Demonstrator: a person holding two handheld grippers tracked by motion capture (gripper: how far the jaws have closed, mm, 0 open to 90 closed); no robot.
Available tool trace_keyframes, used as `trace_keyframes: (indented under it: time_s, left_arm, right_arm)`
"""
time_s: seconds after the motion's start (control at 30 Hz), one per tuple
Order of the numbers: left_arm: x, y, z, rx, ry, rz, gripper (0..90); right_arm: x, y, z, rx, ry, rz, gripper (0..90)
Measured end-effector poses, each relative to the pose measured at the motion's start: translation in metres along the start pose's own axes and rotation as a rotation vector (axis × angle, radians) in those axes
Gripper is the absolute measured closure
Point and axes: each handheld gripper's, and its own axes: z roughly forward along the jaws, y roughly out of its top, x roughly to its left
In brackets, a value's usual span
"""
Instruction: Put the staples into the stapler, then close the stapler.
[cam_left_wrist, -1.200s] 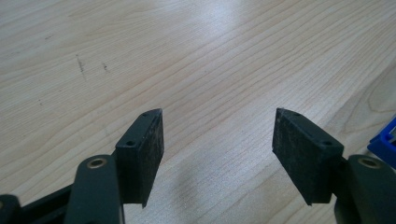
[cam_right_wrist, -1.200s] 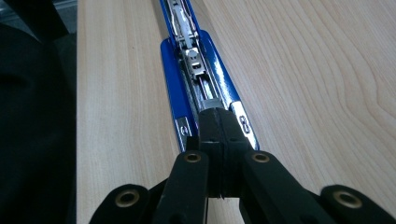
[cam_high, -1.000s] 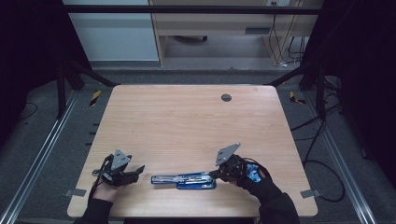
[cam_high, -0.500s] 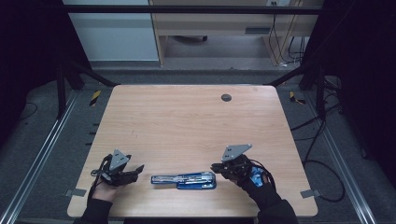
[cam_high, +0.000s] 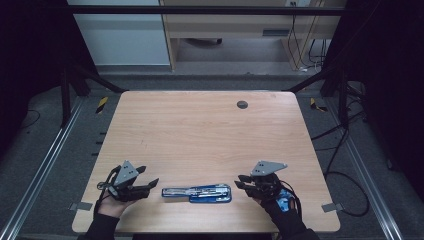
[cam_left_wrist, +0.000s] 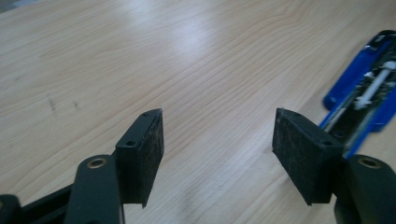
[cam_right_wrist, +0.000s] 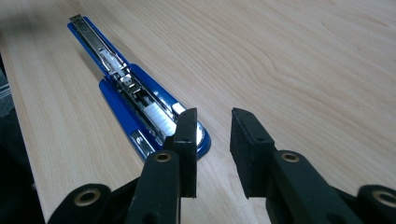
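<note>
- Blue stapler (cam_high: 197, 193) flat on wooden table (cam_high: 200, 130), near the front edge, between the two claws; lying lengthwise left to right in the high view.
- Stapler opened out: metal staple rail (cam_right_wrist: 100, 49) exposed along the blue base, white pusher piece visible inside in the right gripper view.
- Left claw (cam_high: 150, 182) held low over the table just left of the stapler, apart from it; jaws spread wide, bare wood between the pads (cam_left_wrist: 144, 149) in the left gripper view; nothing gripped.
- Stapler end seen at the right edge of the left gripper view (cam_left_wrist: 369, 88), outside the jaw gap.
- Right claw (cam_high: 239, 181) just right of the stapler, tips pointing toward its rounded end.
- Right claw jaws just been opening; now parted by a narrow gap, only table between them.
- Left-hand jaw in the right gripper view overlaps the stapler's rounded end; contact cannot be told.
- Small dark round grommet (cam_high: 242, 104) toward the far edge of the table, well apart from the stapler.
</note>
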Motion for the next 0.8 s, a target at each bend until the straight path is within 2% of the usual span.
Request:
trace_keyframes:
  time_s: [0.13, 0.33, 0.53, 0.8]
  left_arm:
    - [-0.008, 0.003, 0.0, -0.002, -0.036, 0.029, 33.4]
    - [-0.015, 0.006, 0.001, 0.009, -0.068, 0.049, 31.4]
    - [-0.02, 0.006, 0.005, 0.036, -0.096, 0.068, 28.5]
    - [-0.024, 0.005, 0.009, 0.064, -0.139, 0.096, 27.3]
  right_arm:
    - [0.006, -0.005, -0.001, -0.001, -0.02, 0.0, 80.7]
    - [0.016, -0.01, 0.005, 0.04, -0.004, -0.01, 90.0]
    - [0.018, -0.012, 0.012, 0.06, 0.026, -0.007, 90.0]
    - [0.022, -0.013, 0.015, 0.057, 0.052, -0.008, 90.0]
